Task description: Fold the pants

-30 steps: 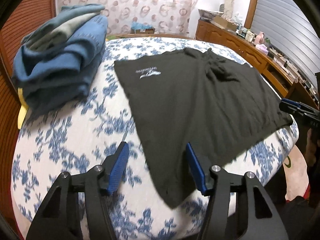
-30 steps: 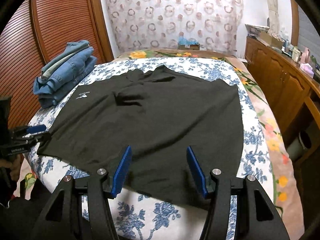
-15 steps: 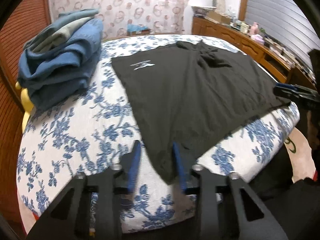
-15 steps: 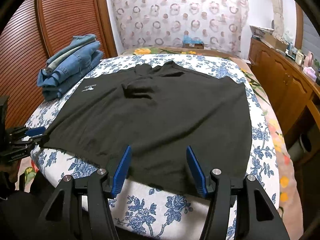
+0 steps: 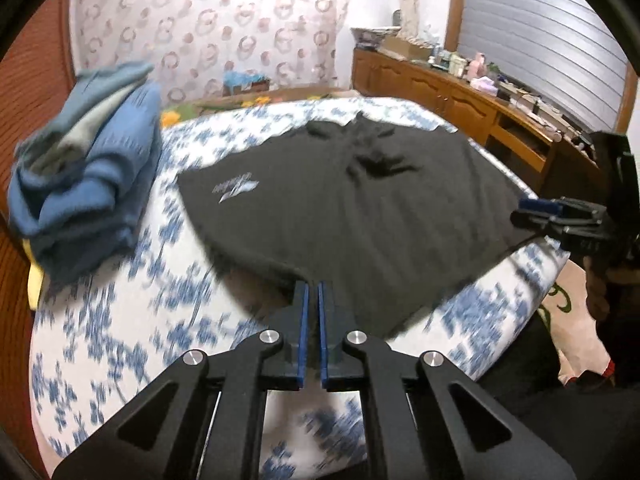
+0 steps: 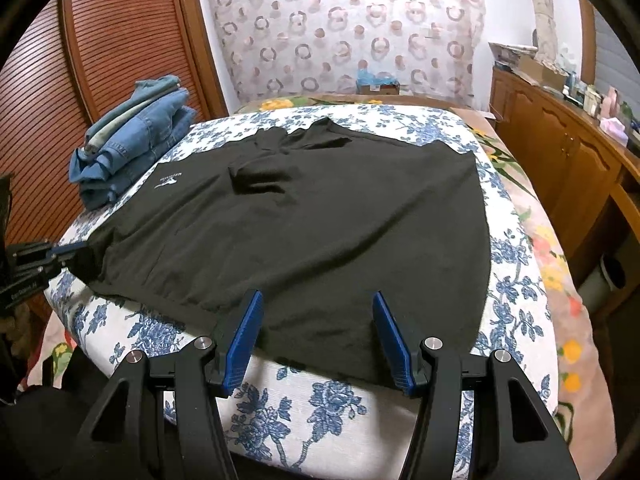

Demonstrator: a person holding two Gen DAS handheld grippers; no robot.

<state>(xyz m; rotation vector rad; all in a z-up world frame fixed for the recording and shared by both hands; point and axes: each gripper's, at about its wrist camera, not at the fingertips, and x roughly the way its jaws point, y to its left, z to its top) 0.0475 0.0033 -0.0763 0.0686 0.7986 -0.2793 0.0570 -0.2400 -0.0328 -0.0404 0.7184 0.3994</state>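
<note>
Black pants (image 5: pixel 360 216) lie spread flat on the floral bed, with a small white logo (image 5: pixel 234 188) near the far left. They also fill the middle of the right wrist view (image 6: pixel 320 232). My left gripper (image 5: pixel 313 294) is shut on the near left corner of the pants at the bed's front edge; it shows at the left of the right wrist view (image 6: pixel 70 258). My right gripper (image 6: pixel 316 312) is open, its fingers over the near hem of the pants without gripping. It shows at the right in the left wrist view (image 5: pixel 536 210).
A stack of folded blue jeans (image 6: pixel 128 140) sits at the bed's far left, by the wooden wardrobe doors (image 6: pixel 100 60). A wooden dresser (image 6: pixel 560 152) with clutter runs along the right. The floral bedspread (image 6: pixel 312 404) drops off at the near edge.
My left gripper has closed from open onto the near left corner of the pants and pulled it slightly. My right gripper stayed open and shifted little.
</note>
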